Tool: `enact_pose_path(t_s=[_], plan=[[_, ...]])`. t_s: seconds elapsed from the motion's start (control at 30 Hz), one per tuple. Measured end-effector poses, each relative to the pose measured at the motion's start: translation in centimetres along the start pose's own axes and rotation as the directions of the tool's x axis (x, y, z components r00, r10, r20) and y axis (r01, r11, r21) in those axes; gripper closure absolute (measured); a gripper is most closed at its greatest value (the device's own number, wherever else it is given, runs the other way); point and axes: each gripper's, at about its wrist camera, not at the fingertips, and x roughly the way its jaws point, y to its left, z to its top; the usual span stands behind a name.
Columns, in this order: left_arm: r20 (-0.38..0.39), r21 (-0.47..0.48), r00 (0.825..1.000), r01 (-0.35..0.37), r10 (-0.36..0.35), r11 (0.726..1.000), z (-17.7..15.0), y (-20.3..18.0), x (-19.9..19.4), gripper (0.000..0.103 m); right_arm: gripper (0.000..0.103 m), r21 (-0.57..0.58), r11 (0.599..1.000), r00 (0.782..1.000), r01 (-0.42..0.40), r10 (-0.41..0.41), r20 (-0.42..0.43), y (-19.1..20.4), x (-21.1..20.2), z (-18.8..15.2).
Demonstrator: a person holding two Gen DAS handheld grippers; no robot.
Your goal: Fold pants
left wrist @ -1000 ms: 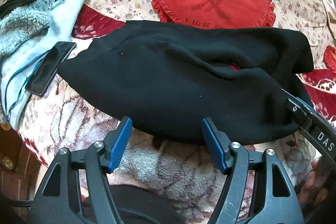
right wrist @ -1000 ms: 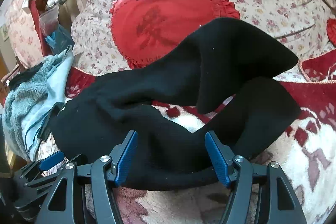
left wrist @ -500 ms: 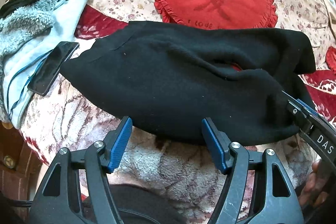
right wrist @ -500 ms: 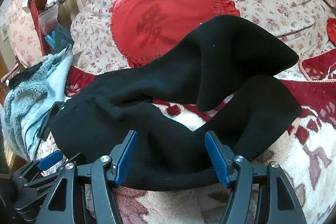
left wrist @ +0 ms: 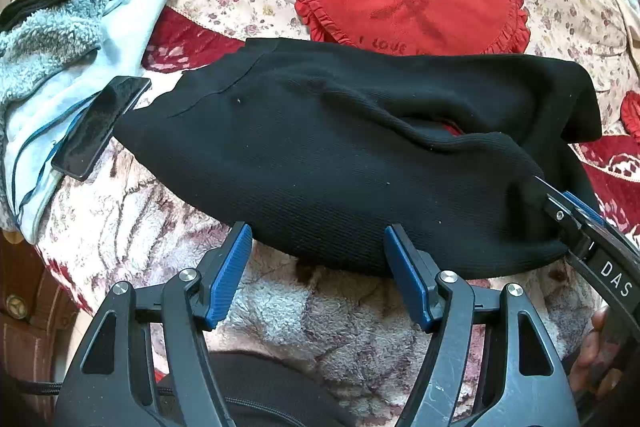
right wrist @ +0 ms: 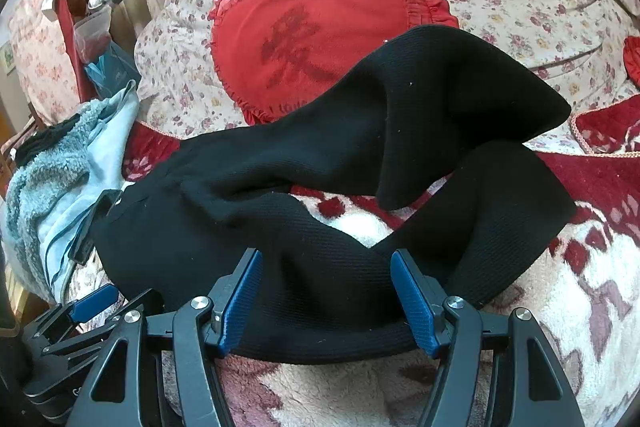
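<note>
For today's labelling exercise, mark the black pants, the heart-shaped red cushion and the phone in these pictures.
black pants (left wrist: 320,163), left wrist view, on the broad middle of the fabric
heart-shaped red cushion (right wrist: 320,27), right wrist view, on its flat face
phone (left wrist: 100,125), left wrist view, on its dark screen

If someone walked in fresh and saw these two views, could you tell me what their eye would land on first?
Probably the black pants, sprawled across the middle of the patterned blanket with the legs splayed apart on the right. Behind them a red heart-shaped cushion leans on the floral bedding. In the foreground, the blue-padded left gripper and right gripper stand open at the pants' near edge.
</note>
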Motion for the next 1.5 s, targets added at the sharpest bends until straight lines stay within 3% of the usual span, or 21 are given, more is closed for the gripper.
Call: enact_pose_path(t_s=[1.5], plan=[[-0.004,0.003,1.000,-0.004,0.004,1.000,-0.26,-0.31,0.13,0.034,0.038,-0.042,0.998,0.998,0.040,-0.042,-0.048,0.43,0.86,-0.33]])
